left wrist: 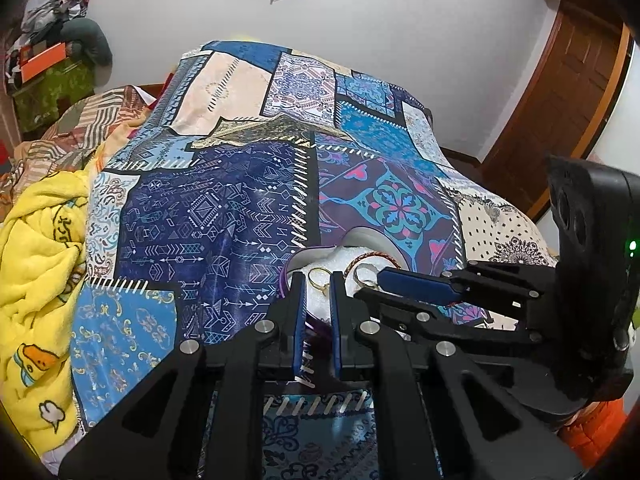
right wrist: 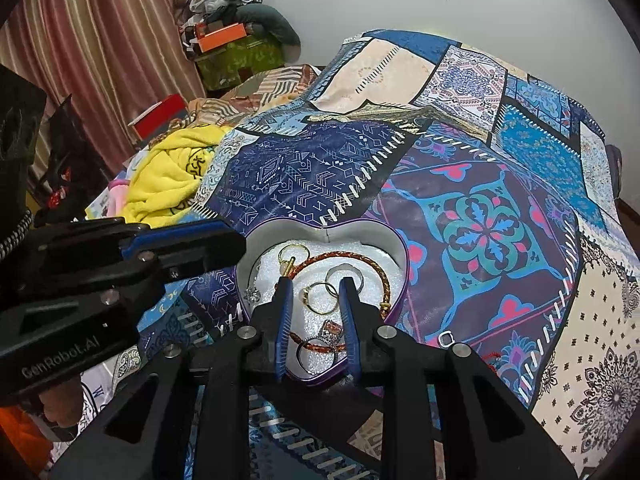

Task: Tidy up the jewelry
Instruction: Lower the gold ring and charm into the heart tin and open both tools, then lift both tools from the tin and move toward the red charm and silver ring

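Note:
A purple heart-shaped tin (right wrist: 394,248) with a white foam lining lies open on the patchwork bedspread. Inside lie a braided orange bracelet (right wrist: 360,258), gold rings (right wrist: 320,298), a silver ring (right wrist: 344,274), a stone ring (right wrist: 330,330) and a sparkly piece (right wrist: 252,294). My right gripper (right wrist: 316,286) is open, its tips over the tin on either side of a gold ring. My left gripper (left wrist: 318,280) is open at the tin's (left wrist: 366,236) near left rim, a gold ring (left wrist: 318,278) seen between its fingers. Each gripper shows in the other's view.
The patchwork bedspread (right wrist: 480,152) covers the bed. A yellow blanket (right wrist: 172,176) is bunched to the left. A small silver square piece (right wrist: 445,338) lies on the spread right of the tin. Boxes and clothes (right wrist: 228,36) are piled by the far wall.

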